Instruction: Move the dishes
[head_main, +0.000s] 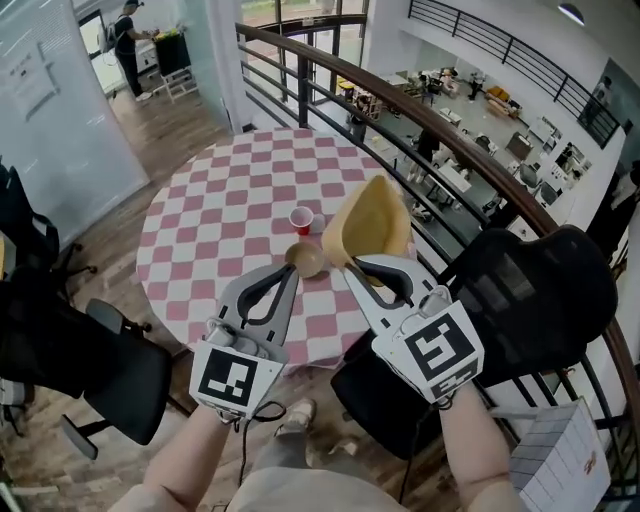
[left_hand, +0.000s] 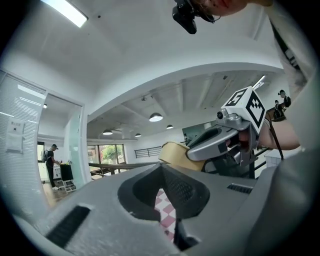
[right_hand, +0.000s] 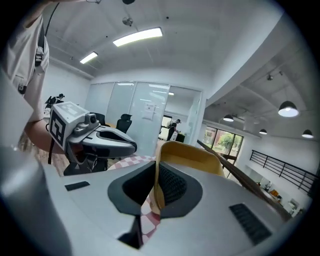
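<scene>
My right gripper (head_main: 350, 264) is shut on the rim of a yellow dish (head_main: 370, 220) and holds it tilted up above the near edge of the round table (head_main: 220, 200) with the pink-and-white checked cloth. In the right gripper view the dish's rim (right_hand: 192, 155) stands clamped between the jaws of the right gripper (right_hand: 156, 172). My left gripper (head_main: 292, 268) is beside it on the left, jaws together with nothing between them (left_hand: 161, 167). A small brown bowl (head_main: 307, 258) sits on the cloth just past its tip. The yellow dish (left_hand: 172, 152) also shows in the left gripper view.
A red cup (head_main: 301, 219) stands on the table beyond the bowl. Black office chairs stand at the left (head_main: 110, 370) and the right (head_main: 530, 290) of the table. A dark curved railing (head_main: 420, 130) runs behind it. A person (head_main: 127, 45) stands far back.
</scene>
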